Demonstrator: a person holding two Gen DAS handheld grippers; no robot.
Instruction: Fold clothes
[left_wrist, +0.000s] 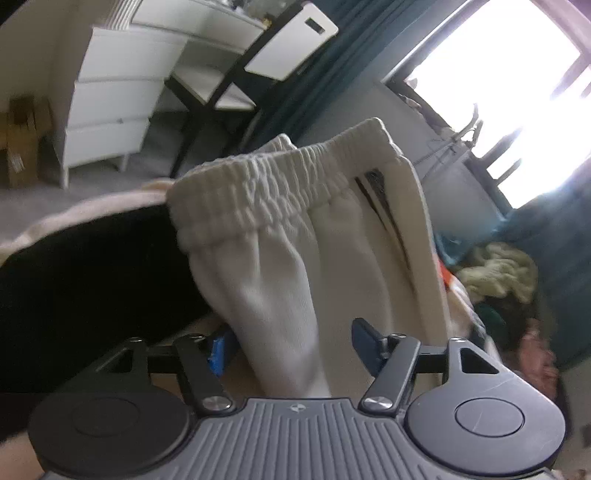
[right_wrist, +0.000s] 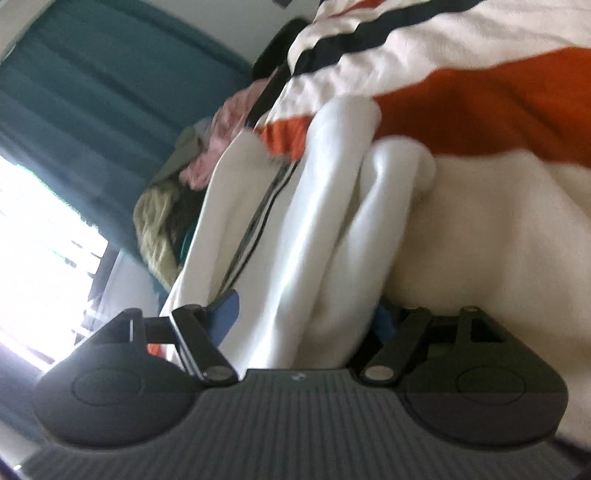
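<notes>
White sweatpants (left_wrist: 280, 236) with an elastic waistband and dark side stripes hang lifted in the left wrist view. My left gripper (left_wrist: 291, 343) has its blue pads on either side of the hanging fabric and holds it. In the right wrist view the same white sweatpants (right_wrist: 317, 229) bunch in folds between my right gripper (right_wrist: 306, 317) fingers, which hold the cloth. Both views are tilted and blurred.
A striped orange, white and black bedcover (right_wrist: 480, 92) lies under the pants. A heap of other clothes (left_wrist: 498, 269) sits by teal curtains (right_wrist: 92, 92) and a bright window. A white dresser (left_wrist: 118, 99) and a chair (left_wrist: 236, 74) stand behind. A dark cloth (left_wrist: 85, 266) lies at the left.
</notes>
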